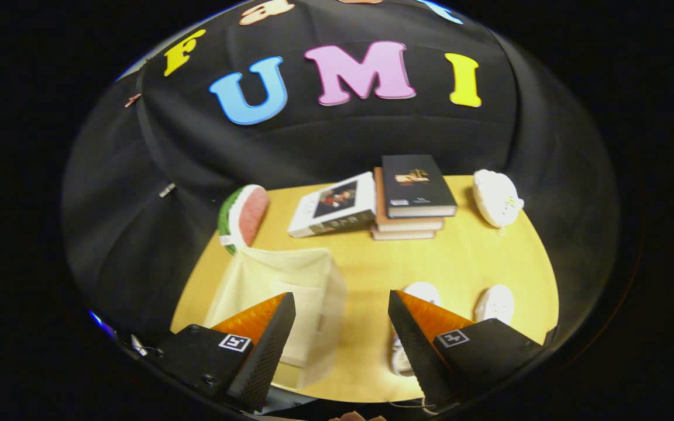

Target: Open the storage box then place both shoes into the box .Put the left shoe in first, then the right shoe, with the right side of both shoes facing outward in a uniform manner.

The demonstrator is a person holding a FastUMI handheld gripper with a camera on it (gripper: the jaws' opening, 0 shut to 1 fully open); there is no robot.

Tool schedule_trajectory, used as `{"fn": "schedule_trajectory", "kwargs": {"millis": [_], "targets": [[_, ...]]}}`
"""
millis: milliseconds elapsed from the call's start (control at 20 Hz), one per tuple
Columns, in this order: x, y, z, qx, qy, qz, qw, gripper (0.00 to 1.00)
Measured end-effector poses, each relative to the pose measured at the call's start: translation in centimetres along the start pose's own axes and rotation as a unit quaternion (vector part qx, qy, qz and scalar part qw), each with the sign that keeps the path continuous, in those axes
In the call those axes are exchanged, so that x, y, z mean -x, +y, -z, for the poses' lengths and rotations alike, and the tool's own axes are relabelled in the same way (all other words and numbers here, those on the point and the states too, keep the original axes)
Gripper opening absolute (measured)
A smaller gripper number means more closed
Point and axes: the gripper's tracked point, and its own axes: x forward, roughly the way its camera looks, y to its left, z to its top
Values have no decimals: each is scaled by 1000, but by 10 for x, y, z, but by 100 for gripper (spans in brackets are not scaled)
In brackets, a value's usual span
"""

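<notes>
Nearest, the gripper (pixel 341 310) hangs above the yellow table (pixel 466 257) with its two fingers (pixel 267 345) spread wide apart and nothing between them; it grasps nothing. Under the left finger and partly covered by it stands the storage box (pixel 290 275), a pale, half-transparent box. Its lid looks closed, though I cannot tell this for sure from above.

Beside the right finger lie the two white shoes. One shoe (pixel 419 292) is partly hidden behind the right finger, with its toe showing just above the fingertip and its heel end showing lower between the fingers. The other shoe (pixel 496 304) lies just to the right of it, near the table edge, and its back part is covered by the gripper body. Which one is the left shoe and which the right, I cannot tell.

Further away, beyond the box, a watermelon slice toy (pixel 244 217) leans at the left edge of the table. In the middle at the back lies a single book (pixel 332 206), touching a stack of books (pixel 413 196) beside it. To the right of the stack, apart from it, rests a white plush toy (pixel 495 197).
</notes>
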Motion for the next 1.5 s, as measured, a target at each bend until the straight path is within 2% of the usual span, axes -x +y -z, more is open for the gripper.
{"fn": "schedule_trajectory", "kwargs": {"millis": [100, 250, 450, 700, 850, 1150, 1350, 1500], "targets": [[1, -39, 27, 2, 29, 27, 999, 98], [-9, -80, 65, -5, 75, 45, 996, 98], [-26, -113, 102, -6, 125, 58, 990, 99], [-49, -135, 151, 44, 187, 67, 979, 99], [-69, -139, 157, 48, 202, 68, 976, 99], [-103, -151, 146, 16, 178, 82, 980, 95], [-121, -149, 149, -23, 174, 85, 981, 75], [-125, -134, 147, -74, 178, 82, 978, 30]]}}
